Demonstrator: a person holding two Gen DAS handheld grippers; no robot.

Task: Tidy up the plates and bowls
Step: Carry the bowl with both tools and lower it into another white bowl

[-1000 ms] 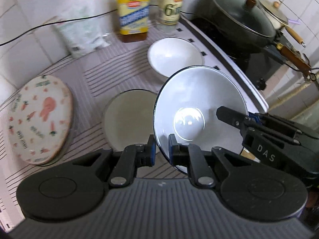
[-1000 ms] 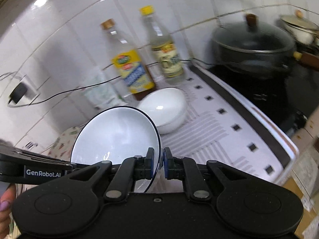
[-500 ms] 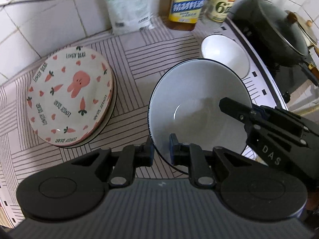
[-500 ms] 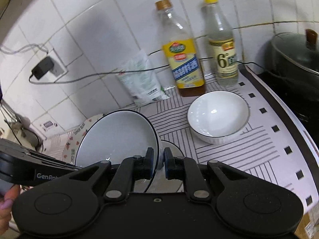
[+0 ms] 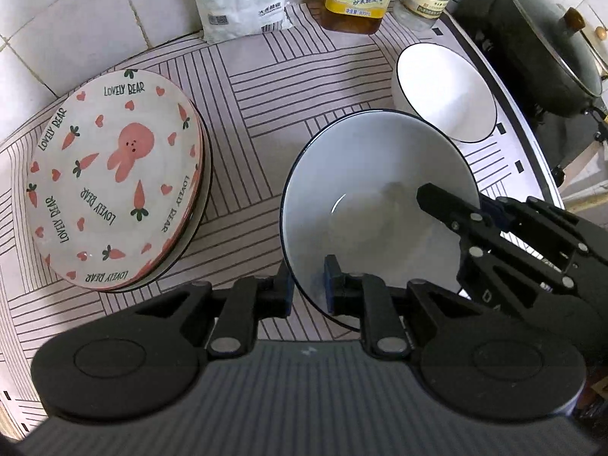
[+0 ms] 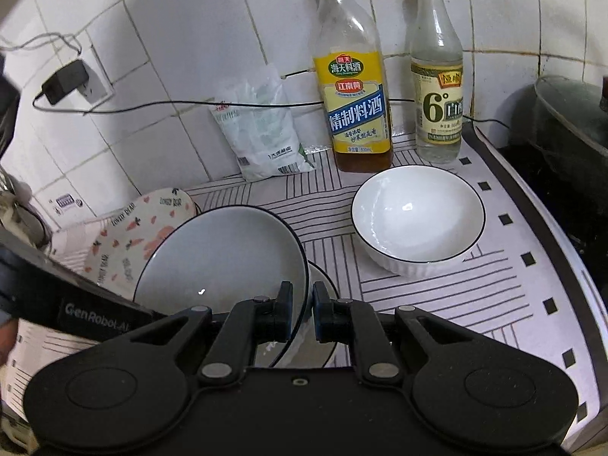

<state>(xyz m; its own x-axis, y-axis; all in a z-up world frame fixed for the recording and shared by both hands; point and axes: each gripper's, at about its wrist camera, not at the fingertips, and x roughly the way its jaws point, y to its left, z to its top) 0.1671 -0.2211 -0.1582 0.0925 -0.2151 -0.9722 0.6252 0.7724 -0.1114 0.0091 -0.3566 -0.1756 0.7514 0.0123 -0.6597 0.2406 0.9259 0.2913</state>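
White bowl (image 5: 376,193) pinched by both tools (left (image 5: 308,285), right (image 6: 302,313)), beside stacked plates (image 5: 114,178), bottles (image 6: 355,102) behind.

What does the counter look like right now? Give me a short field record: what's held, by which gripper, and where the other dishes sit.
held item: dark-rimmed bowl, tilted, above a plate
left hand-held gripper: shut on the bowl's near rim
right hand-held gripper: shut on the bowl's rim on the opposite side
free bowl: white bowl upright on the striped mat, in front of two bottles
plates: rabbit-print plate stack, left of the held bowl
stove side: lidded wok
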